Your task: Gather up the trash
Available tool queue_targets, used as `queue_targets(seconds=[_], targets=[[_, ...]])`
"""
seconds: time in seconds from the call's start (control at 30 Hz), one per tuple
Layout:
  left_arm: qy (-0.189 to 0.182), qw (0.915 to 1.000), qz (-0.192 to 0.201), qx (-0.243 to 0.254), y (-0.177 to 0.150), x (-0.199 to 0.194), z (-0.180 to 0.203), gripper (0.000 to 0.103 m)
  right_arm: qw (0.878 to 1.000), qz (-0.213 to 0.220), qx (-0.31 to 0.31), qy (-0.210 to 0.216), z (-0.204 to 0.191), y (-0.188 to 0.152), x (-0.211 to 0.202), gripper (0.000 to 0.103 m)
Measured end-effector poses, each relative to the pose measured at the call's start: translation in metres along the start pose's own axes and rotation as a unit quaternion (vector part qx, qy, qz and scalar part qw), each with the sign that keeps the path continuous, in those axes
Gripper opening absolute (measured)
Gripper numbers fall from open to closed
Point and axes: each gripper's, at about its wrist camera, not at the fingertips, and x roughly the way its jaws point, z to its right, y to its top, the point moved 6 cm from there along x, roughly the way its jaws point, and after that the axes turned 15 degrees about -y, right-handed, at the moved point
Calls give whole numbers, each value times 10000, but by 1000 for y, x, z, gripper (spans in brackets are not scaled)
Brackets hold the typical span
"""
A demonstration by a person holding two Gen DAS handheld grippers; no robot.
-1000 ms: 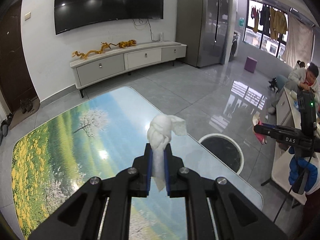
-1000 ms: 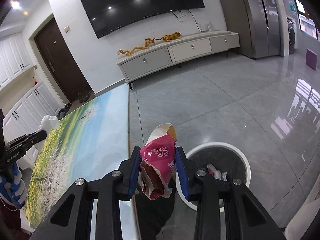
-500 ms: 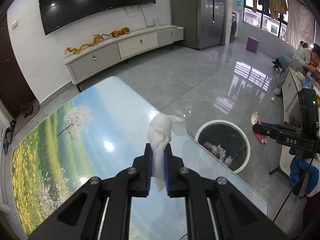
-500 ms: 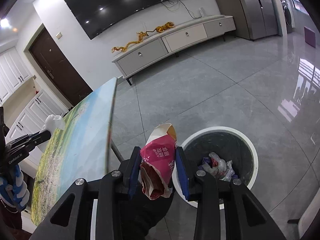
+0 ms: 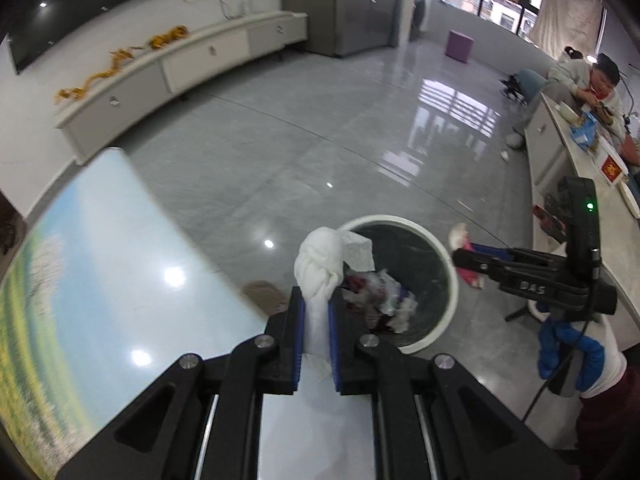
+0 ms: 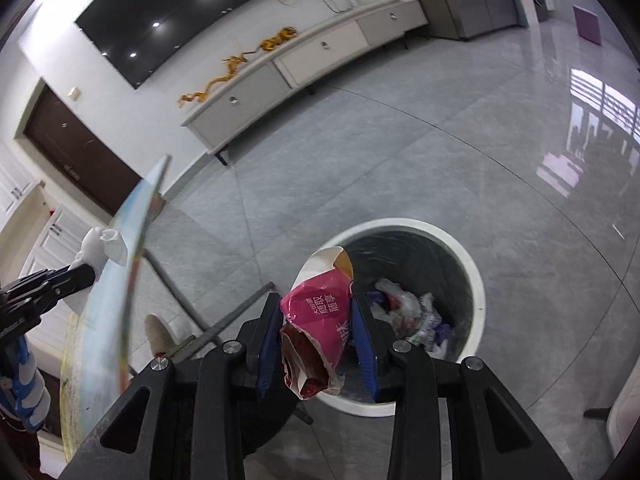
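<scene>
Both hand-held grippers have come down and forward since a second ago, so the white-rimmed trash bin (image 6: 468, 276), then half hidden past the worktop (image 5: 120, 280) edge, now lies open beneath them with crumpled wrappers inside. The left hand-held gripper (image 5: 316, 316) stays clamped on a twisted white tissue (image 5: 320, 264), knotted at the top with a loose flap to the right, held above the worktop's near corner, just short of the bin rim. The right hand-held gripper (image 6: 316, 336) grips a crumpled pink snack bag (image 6: 316, 312), torn open at its cream top, hanging over the bin's near rim. Both tilt steeply downward; a blue-and-white gloved hand (image 5: 572, 352) holds the right one.
</scene>
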Motion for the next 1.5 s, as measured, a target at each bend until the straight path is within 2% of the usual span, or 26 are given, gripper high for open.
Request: queue_targets(seconds=[0.13,0.23,0.3,0.33,0.37,0.4,0.43,0.5,0.63,0.73,0.83,0.93,1.1,1.17,1.3,1.37,1.43,1.5], targets=[[-354,9990,-255,-123,11,37,12,12,9998,-111,88,-148,14,8,16,33],[-797,9958,-341,-308,20,57,20,12,9994,-203,88,-264,18,12,28,34],[-982,9934,-383,-447,25,67,22,18,9989,-280,63,-372,22,10,37,35],[-1023,9930,-363,-473,29,70,23,27,9985,-330,55,-436,25,9,41,35],[-1039,9928,-334,-499,32,72,25,41,9980,-381,54,-508,27,8,46,37],[-1049,9926,-304,-527,33,73,24,48,9975,-419,52,-573,29,6,49,44],[-1078,9923,-251,-558,35,71,24,52,9971,-438,54,-628,31,6,51,46],[-1117,9920,-185,-555,37,66,24,52,9963,-454,68,-729,35,3,50,47],[-1022,9930,-4,-592,32,46,19,52,9955,-397,101,-850,36,-4,34,47],[-798,9936,328,-732,28,18,6,52,9962,-238,32,-837,24,1,20,47],[-279,9931,786,-828,17,-24,-14,52,9968,98,-151,-781,-4,8,-10,49],[157,9880,1200,-962,0,-69,-35,53,9961,452,-386,-648,-37,17,-38,55],[1019,9682,1909,-1254,-43,-155,-75,53,9901,1064,-880,-267,-112,23,-87,69],[1423,9563,2137,-1401,-62,-189,-90,53,9862,1244,-1086,-131,-142,23,-102,72],[1875,9325,2593,-1676,-92,-249,-110,54,9781,1512,-1431,69,-193,19,-123,77],[2058,9218,2795,-1727,-105,-273,-111,70,9729,1644,-1616,156,-220,15,-136,79],[2236,9088,3038,-1783,-120,-299,-114,78,9689,1750,-1740,200,-238,10,-146,83],[2365,8985,3232,-1797,-134,-320,-113,80,9641,1893,-1850,215,-258,6,-158,88]])
